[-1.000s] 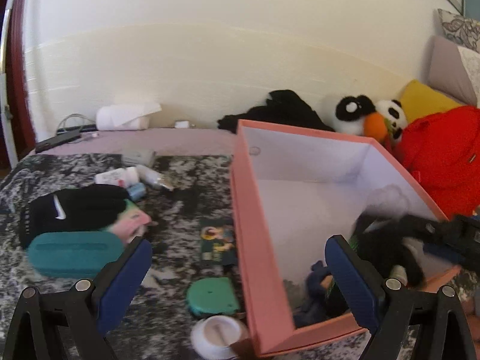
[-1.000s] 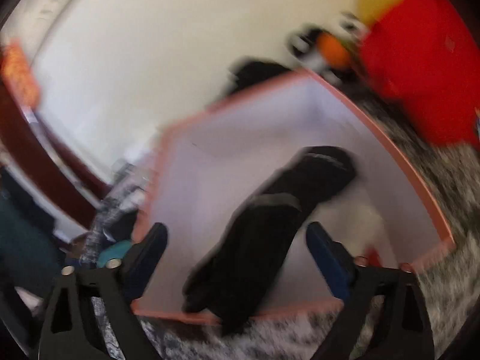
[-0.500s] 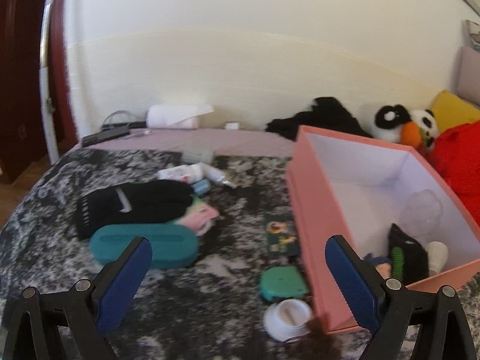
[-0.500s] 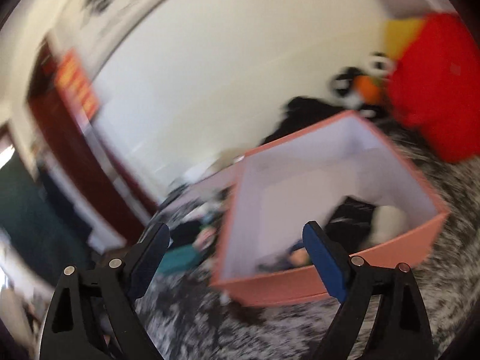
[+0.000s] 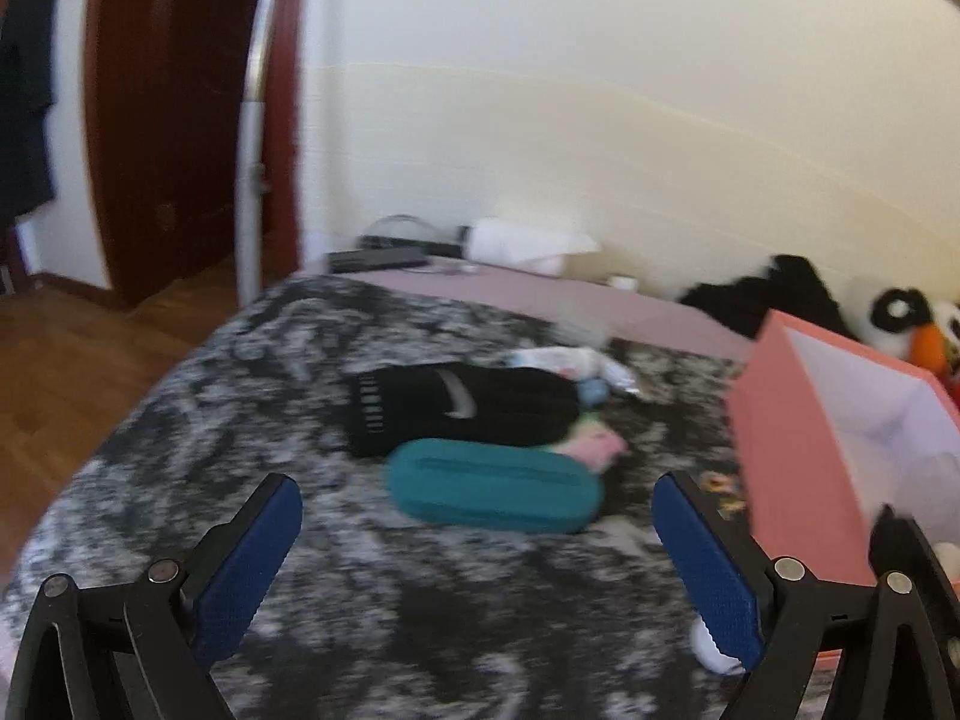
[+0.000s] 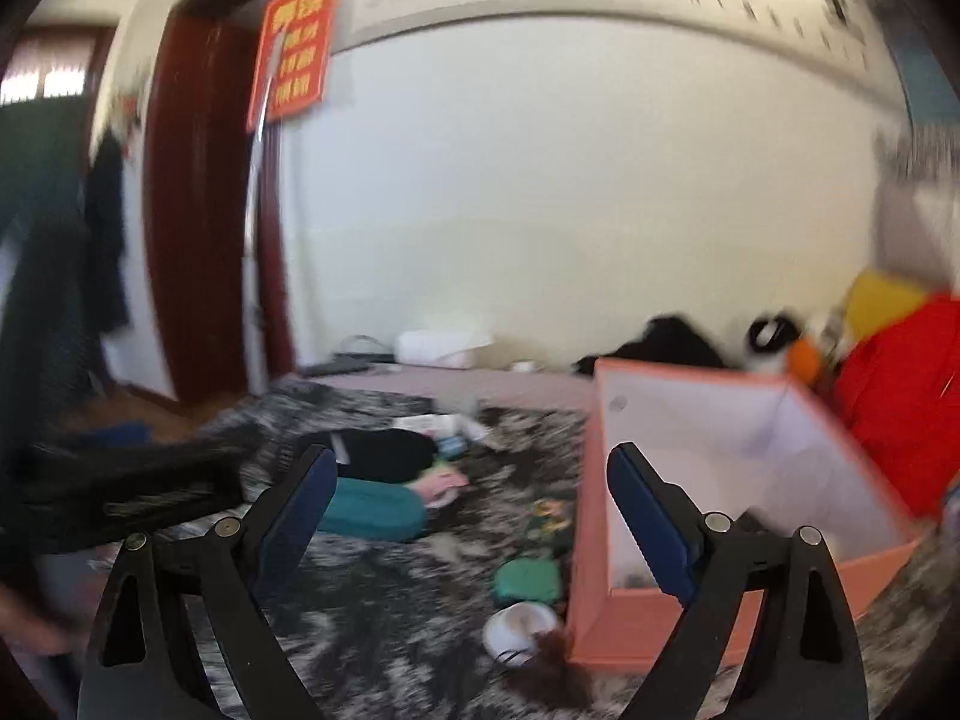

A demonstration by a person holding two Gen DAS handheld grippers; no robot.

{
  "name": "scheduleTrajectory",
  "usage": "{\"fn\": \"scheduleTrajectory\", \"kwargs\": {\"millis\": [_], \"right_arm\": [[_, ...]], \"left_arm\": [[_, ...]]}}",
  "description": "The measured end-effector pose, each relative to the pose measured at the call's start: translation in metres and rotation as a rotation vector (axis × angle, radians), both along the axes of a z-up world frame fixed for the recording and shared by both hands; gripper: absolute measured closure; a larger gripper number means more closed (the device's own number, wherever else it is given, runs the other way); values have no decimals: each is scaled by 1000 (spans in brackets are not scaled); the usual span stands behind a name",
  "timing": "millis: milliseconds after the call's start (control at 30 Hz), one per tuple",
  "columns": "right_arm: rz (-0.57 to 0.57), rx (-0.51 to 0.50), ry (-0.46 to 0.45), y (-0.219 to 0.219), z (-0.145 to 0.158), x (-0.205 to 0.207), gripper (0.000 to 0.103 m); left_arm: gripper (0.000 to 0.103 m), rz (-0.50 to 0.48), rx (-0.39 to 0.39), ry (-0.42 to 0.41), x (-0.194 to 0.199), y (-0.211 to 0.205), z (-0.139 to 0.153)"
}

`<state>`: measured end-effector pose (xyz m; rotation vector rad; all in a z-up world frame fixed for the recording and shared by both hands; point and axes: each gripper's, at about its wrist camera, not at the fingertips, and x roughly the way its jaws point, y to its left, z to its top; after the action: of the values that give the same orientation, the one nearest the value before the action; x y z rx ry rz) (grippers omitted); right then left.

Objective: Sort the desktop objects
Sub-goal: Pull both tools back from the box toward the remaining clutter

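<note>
Lying on the mottled black-and-white blanket (image 5: 420, 588), a rounded teal zip case (image 5: 492, 486) sits mid-frame, just above and between the fingers of the left claw (image 5: 477, 570), which is spread wide and empty. Behind it rests a soft black sock (image 5: 462, 414). Right claw (image 6: 474, 516), likewise spread, holds nothing; the pink cardboard box (image 6: 636, 624), seemingly rigid, stands lower right.

A cream wall (image 5: 600, 120) stands behind the bed (image 5: 300, 390). A dark red door (image 5: 168, 120) and brown wood floor (image 5: 60, 360) sit to the side. The red sign (image 6: 294, 48) looks blurry, maybe with yellow writing.
</note>
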<state>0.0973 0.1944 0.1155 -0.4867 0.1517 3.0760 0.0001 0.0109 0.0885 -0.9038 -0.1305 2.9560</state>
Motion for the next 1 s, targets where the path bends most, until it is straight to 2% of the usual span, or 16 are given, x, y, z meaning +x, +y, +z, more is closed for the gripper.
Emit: {"fn": "scheduleTrajectory", "kwargs": {"millis": [133, 233, 333, 433, 567, 1000], "right_arm": [[-43, 4, 46, -30, 0, -5, 0], [-74, 4, 81, -52, 0, -8, 1], [-78, -59, 133, -67, -4, -5, 0], [-76, -39, 151, -81, -12, -8, 0], [-79, 32, 144, -94, -22, -12, 0], [-146, 49, 171, -103, -36, -3, 0]], "left_arm": [[5, 76, -23, -7, 13, -34, -2], [5, 128, 0, -12, 26, -61, -3], [5, 166, 6, -3, 39, -81, -2], [5, 192, 26, 2, 51, -98, -1], [5, 199, 37, 11, 61, -110, 1], [4, 186, 21, 48, 83, -127, 10]]}}
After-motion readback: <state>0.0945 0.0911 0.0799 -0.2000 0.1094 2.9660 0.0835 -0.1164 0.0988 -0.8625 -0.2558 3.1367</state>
